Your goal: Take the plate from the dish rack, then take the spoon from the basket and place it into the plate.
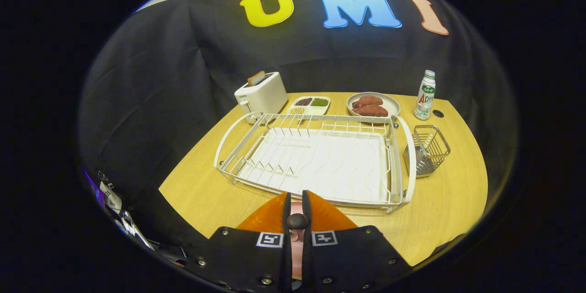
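The gripper (296, 194) sits low over the near edge of the wooden table (448, 201), with its two fingers drawn close together and only a narrow slot between them. A slim pink object (296, 208) fills that slot, and both fingers bear on it. A small dark round knob (296, 221) sits on it partway back from the fingertips. Whether this object is the spoon cannot be told, since only its thin edge shows. Just ahead of the fingertips lies the white wire dish rack (403, 155), set flat on the table with its long side toward the gripper. A white ribbed drip tray (339, 165) lines its floor, and a row of upright wire prongs runs along the left part. To the right of the rack, just beside its right end, stands a small square metal basket (428, 149). Beyond the rack, along the far edge of the table, four things stand in a row. On the left is a white toaster (262, 96) with a slice of bread (256, 78) protruding from its slot. Next is a white divided dish (310, 105) holding beans or grains, then a round grey dish (393, 106) with reddish-brown food. On the right is a small white bottle (425, 95) with a green label, upright and beyond the basket.
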Motion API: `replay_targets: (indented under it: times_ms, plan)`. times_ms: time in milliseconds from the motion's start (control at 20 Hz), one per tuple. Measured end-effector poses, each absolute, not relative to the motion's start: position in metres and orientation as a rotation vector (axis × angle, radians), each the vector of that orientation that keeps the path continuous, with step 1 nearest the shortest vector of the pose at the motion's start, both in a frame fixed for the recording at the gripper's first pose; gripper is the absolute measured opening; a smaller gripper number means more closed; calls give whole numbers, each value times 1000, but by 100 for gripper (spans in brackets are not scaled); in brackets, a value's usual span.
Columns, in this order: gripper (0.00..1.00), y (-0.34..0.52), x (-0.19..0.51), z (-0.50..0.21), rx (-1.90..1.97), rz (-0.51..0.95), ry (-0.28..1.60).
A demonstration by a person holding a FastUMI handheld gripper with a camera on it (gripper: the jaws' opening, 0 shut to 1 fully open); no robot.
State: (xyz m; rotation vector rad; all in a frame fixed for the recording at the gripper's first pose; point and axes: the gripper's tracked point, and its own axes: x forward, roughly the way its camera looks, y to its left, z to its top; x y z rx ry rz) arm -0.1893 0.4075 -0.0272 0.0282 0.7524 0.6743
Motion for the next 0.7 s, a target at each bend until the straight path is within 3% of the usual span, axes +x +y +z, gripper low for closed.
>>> replay_targets:
  times_ms: [600,700]
  plan:
    - [9,424,-203,-39,-31,677,737]
    - [13,423,-203,-37,-25,676,737]
